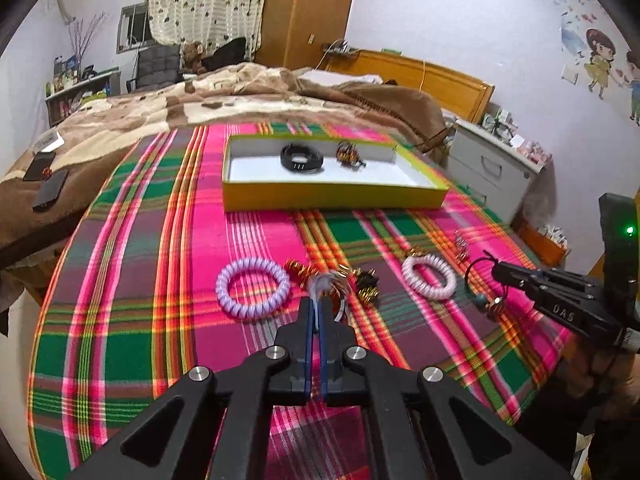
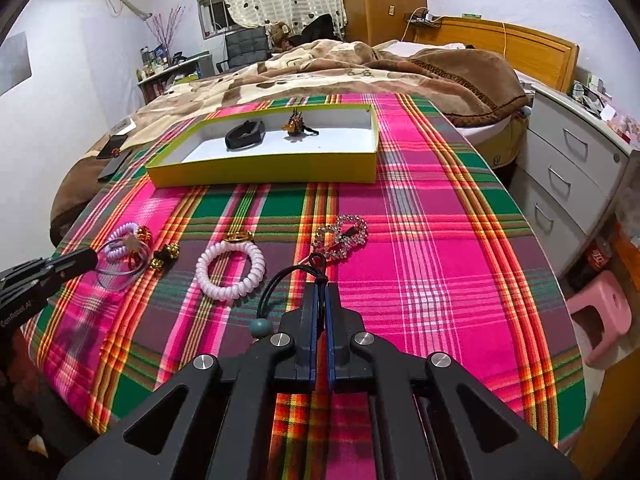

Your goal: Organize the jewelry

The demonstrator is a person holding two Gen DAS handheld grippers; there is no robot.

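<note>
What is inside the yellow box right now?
Inside the yellow box: a black band and a small gold-and-black ornament, lying apart. The near wall hides a floor strip.

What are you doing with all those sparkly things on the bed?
Someone is sorting jewelry using two handheld grippers. The left gripper is shut on a clear hair tie, and the right gripper is shut on a black cord with a bead. A black band and a gold charm already lie in the yellow box. Two coiled hair ties and a few trinkets wait on the plaid cloth.
</note>
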